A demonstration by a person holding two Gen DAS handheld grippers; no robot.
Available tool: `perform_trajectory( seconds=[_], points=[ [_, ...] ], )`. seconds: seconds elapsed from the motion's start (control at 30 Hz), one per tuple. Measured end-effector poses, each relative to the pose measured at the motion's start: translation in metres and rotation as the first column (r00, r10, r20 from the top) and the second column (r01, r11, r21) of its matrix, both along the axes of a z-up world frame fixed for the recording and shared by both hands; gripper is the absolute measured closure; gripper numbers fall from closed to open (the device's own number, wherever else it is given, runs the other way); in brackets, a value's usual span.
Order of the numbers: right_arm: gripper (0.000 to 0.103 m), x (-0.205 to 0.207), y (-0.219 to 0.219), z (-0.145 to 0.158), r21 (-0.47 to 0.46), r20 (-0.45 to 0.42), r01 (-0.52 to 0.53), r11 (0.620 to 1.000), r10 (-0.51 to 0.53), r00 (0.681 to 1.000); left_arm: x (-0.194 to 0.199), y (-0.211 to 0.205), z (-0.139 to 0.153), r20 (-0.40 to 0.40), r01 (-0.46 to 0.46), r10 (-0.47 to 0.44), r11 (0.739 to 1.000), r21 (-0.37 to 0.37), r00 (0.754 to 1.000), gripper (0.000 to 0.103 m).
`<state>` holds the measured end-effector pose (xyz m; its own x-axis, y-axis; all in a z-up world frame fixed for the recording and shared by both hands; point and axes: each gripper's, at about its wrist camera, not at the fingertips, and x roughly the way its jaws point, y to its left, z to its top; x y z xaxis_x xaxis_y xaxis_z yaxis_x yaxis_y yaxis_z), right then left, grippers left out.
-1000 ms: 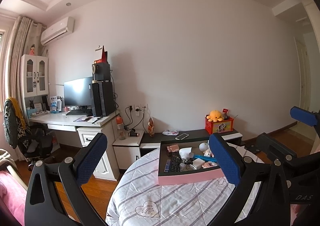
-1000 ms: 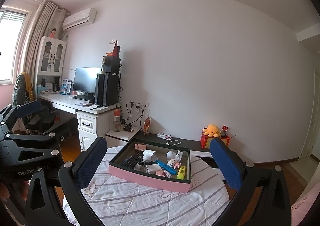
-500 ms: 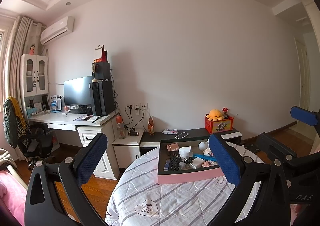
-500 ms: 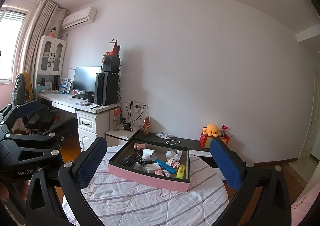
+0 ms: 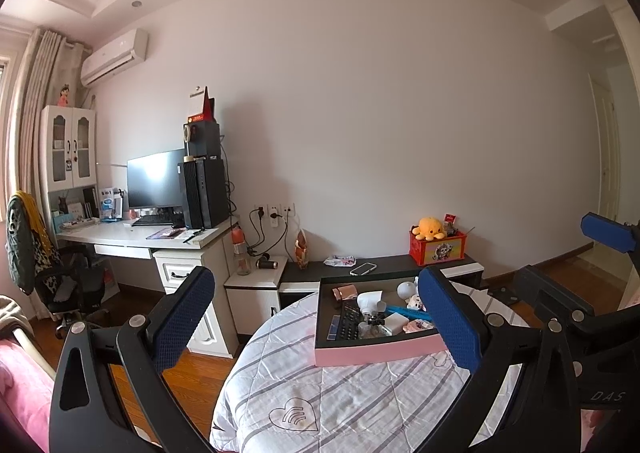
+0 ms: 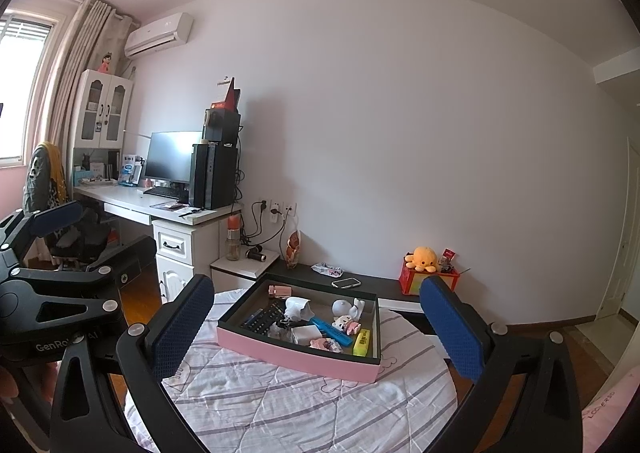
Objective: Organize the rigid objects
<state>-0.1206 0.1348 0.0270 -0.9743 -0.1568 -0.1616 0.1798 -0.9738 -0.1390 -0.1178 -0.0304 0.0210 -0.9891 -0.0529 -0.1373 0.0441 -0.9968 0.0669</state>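
Observation:
A pink-sided tray with a dark inside sits at the far half of a round table under a striped quilted cloth. It holds several small rigid items: a black calculator, a white cup, a blue pen, a yellow highlighter, a white round lamp and small figurines. My left gripper hovers open short of the tray, holding nothing. My right gripper is open too, level with the tray's front, also holding nothing. The other gripper shows at each view's edge.
Behind the table runs a low dark cabinet with a phone and a red box topped by a yellow octopus plush. A white desk with monitor and PC tower stands at left, with a chair beside it.
Both views have shifted very slightly; the tray sits a touch lower and closer in the frames. Both grippers stay open and nothing was touched.

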Motion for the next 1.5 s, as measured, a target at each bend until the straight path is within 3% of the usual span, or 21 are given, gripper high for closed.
perform_trajectory(
  seconds=[1.5],
  points=[
    [0.0, -0.0033, -0.0041, -0.0042, 0.01, 0.017, -0.001, 1.0, 0.001, 1.0, -0.0059, 0.0039, -0.0032, 0.007, -0.008, 0.008, 1.0, -0.004, 1.0, 0.0]
  ],
)
